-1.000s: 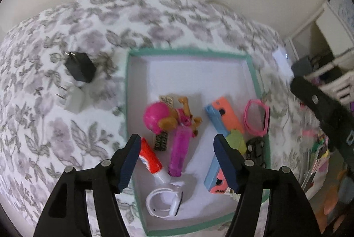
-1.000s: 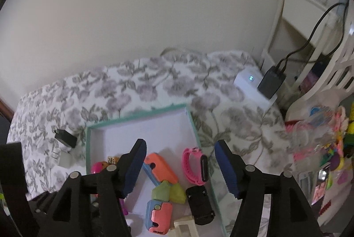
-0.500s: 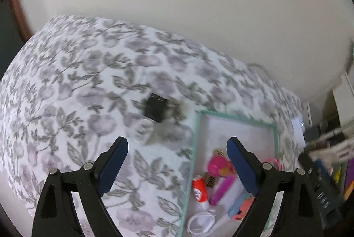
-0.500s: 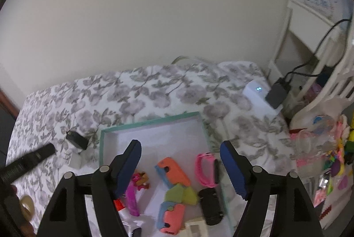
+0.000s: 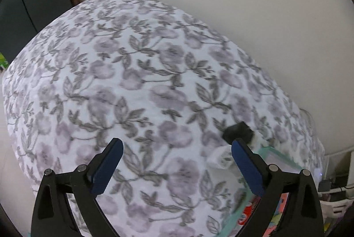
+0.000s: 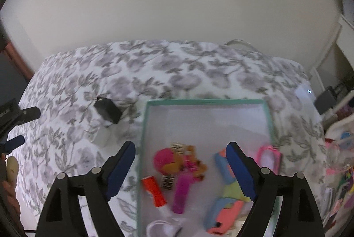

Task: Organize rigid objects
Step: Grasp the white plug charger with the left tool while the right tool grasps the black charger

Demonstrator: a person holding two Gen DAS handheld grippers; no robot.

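Observation:
A green-rimmed tray (image 6: 143,144) lies on the floral bedspread and holds several toys: a pink-haired doll (image 6: 170,159), a red tube (image 6: 152,190), a purple comb (image 6: 181,195), a pink watch (image 6: 268,158). A black charger (image 6: 107,112) and a white charger (image 6: 102,137) lie on the bedspread left of the tray; both also show in the left wrist view, the black charger (image 5: 237,132) and the white charger (image 5: 221,158). My left gripper (image 5: 176,168) is open and empty over the bare bedspread, chargers at its right finger. My right gripper (image 6: 180,169) is open and empty above the tray.
The wall runs behind the bed. A white shelf with cables and a black adapter (image 6: 325,102) stands at the right. Colourful clutter (image 6: 340,181) sits off the bed's right edge. The left gripper shows at the left edge of the right wrist view (image 6: 13,126).
My left gripper has swung left, away from the tray, out over the bedspread. My right gripper has shifted left, so the tray and chargers sit more central in its view.

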